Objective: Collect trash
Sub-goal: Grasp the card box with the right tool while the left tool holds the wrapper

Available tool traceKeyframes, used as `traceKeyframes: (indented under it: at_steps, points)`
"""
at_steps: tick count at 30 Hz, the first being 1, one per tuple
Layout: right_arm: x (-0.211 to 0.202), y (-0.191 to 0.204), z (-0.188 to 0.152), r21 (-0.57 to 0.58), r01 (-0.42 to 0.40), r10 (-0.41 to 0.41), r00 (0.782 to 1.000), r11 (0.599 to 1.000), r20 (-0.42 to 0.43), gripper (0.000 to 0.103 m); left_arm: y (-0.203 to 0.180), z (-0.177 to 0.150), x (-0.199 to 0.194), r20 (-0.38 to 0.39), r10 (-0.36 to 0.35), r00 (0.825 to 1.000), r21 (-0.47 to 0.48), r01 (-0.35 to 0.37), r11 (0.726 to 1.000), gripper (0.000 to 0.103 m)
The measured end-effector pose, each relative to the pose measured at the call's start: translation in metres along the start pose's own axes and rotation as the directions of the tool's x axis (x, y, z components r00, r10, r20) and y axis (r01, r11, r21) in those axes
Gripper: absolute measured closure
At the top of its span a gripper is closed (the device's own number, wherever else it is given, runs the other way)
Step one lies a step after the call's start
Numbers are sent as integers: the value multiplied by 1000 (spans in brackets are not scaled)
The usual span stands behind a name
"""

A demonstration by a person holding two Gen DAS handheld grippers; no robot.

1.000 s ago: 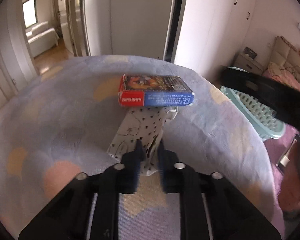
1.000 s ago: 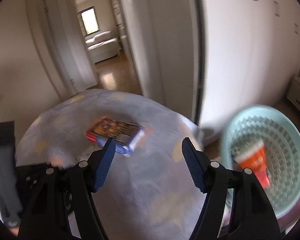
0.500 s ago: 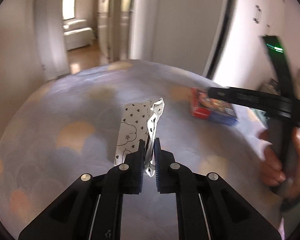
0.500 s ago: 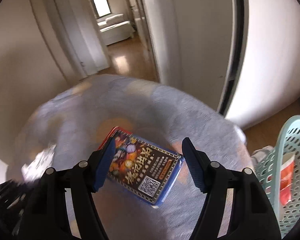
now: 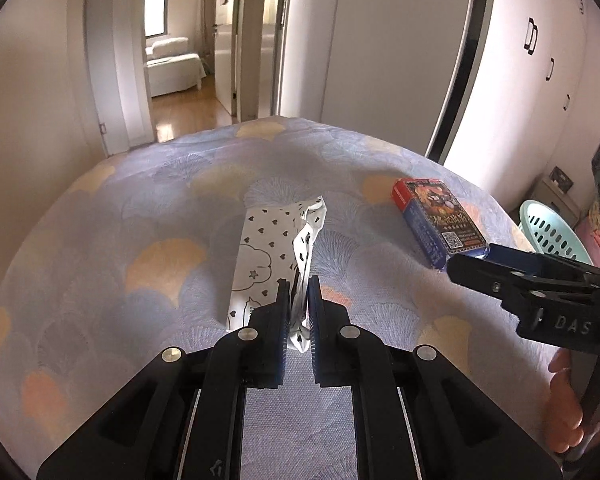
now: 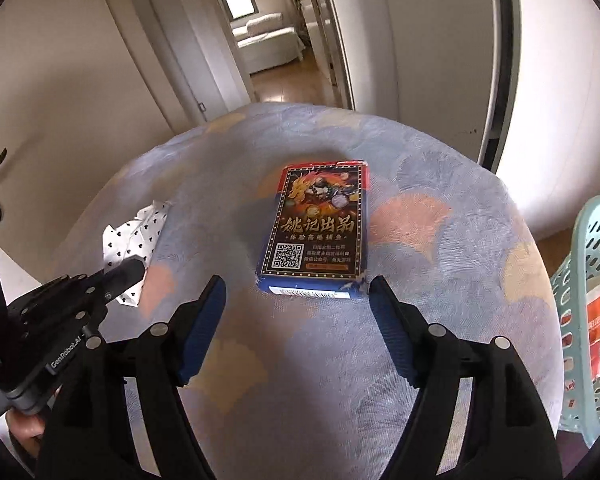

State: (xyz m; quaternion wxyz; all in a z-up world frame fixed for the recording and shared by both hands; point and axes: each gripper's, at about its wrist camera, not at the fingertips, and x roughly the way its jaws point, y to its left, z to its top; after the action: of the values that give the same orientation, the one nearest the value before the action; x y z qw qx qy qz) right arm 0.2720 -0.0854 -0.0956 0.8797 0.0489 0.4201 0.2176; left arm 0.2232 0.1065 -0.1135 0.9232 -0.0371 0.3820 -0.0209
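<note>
A crumpled white wrapper with black hearts (image 5: 268,248) lies on the blue patterned cover (image 5: 140,220). My left gripper (image 5: 298,284) is shut on the wrapper's near end; the right wrist view shows the wrapper (image 6: 136,232) and the left gripper (image 6: 128,274) at the left. A dark card box with red and blue edges (image 6: 320,228) lies flat at the centre. My right gripper (image 6: 296,282) hovers just short of the box's near end. Its jaws are opening, with both pads clear of the box. The box (image 5: 436,216) and right gripper (image 5: 472,260) show at the left view's right.
A turquoise perforated basket (image 6: 592,248) stands off the cover's right edge, with an orange-red packet (image 6: 596,316) inside. The basket (image 5: 556,232) sits behind the right gripper. White wardrobe doors and an open doorway lie beyond. A hand (image 5: 568,412) holds the right gripper.
My left gripper closed fully on the wrapper and swung, so the box now sits to its right. My right gripper dropped toward the box and spread its jaws wider.
</note>
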Motion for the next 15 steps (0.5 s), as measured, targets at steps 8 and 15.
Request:
traceKeyframes:
  at_steps: [8,15]
  points:
    - [-17,-16,-2,68,21,-27,996,997,90,28,-5,-3,-5,9,8,1000,10,-8,1000,95]
    - [-35,-30,-2,149,48,-75,980,988,184,25,-1,-4,-8,20,-4,1000,-19,4,1000,95]
